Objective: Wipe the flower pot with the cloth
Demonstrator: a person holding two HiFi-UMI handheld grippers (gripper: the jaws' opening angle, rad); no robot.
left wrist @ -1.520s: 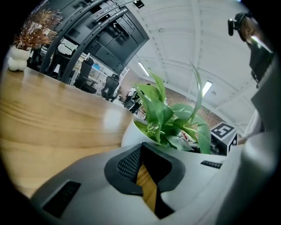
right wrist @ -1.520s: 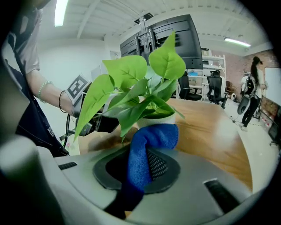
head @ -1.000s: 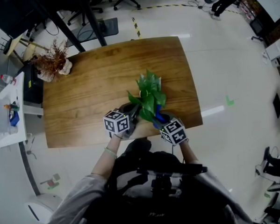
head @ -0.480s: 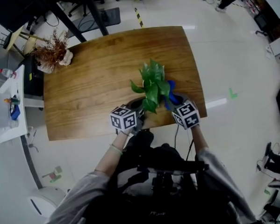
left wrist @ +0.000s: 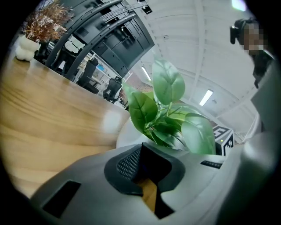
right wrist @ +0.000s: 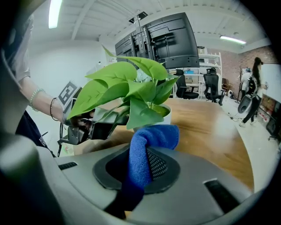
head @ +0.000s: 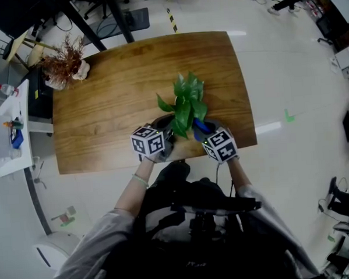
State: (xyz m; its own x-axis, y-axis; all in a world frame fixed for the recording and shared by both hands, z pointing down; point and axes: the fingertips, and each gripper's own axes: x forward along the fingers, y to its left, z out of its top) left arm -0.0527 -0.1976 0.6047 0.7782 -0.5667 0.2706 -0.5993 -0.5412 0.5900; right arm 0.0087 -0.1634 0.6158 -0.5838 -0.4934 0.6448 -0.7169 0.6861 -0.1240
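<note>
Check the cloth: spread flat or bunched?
Bunched. The right gripper view shows the blue cloth pinched in the right gripper, its free end folded into a wad toward the pot.

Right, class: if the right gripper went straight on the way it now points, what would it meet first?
Probably the flower pot, just ahead. The blue cloth clamped in the right gripper leads and would touch its white wall below the leaves; the exact gap is unclear.
</note>
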